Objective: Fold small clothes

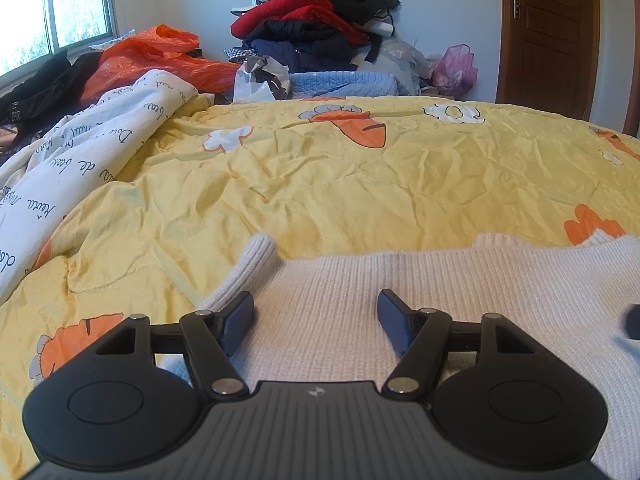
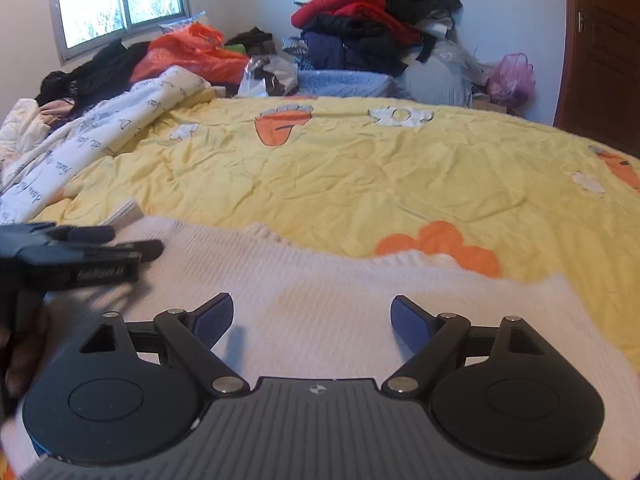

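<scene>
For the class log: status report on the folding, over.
Left gripper and right gripper open, empty. White knit sweater flat on yellow quilt. Nothing in the way.

Left gripper [image 1: 316, 316] agape above white knit sweater [image 1: 460, 300] on yellow quilt [image 1: 320, 192], perhaps not touching.

White ribbed sweater [image 1: 440, 300]; yellow carrot-print quilt [image 1: 320, 184].
</scene>
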Demonstrator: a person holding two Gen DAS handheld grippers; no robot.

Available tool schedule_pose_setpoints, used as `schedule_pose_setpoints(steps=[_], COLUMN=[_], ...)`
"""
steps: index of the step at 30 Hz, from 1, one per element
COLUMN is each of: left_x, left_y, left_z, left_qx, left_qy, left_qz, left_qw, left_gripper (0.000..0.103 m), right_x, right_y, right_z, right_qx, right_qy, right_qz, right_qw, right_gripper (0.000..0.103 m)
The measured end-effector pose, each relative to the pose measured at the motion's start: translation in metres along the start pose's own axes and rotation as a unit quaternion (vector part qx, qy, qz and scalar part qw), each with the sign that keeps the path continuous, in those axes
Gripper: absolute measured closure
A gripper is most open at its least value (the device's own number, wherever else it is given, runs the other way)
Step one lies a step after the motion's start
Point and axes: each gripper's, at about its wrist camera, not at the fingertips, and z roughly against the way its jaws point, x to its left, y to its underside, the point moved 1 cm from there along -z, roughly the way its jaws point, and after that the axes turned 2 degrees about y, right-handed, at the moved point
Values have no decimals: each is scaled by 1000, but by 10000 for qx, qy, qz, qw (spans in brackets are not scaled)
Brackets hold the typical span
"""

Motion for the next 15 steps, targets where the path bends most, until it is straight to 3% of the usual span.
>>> schedule_pose_setpoints(steps=[4, 6, 9, 13, 15], left_x=[1, 0, 0, 3, 10], left_y=[0, 0, 0, -1, 0], left_z=[0, 0, 1, 11, 33], left_qx=[-1, -4, -10, -89, -236], left_qy=[-2, -3, -21, -150, -502], left_qz=[0, -2, 8, 11, 178], left_qw=[10000, 10000, 10000, 9998, 9983], left_gripper=[35, 35, 34, 32, 30], right_x=[-31, -53, -82, -82, -83], right_y=[21, 32, 46, 43, 44], right_z=[28, 31, 25, 14, 15], right_qx=[-86, -66, -175, -106, -119], right_qy=[644, 769, 430, 484, 457], right_qz=[365, 111, -617, -628, -657], right_qw=[9972, 9970, 9970, 9968, 9967], right_gripper=[12, 5, 2, 2, 2])
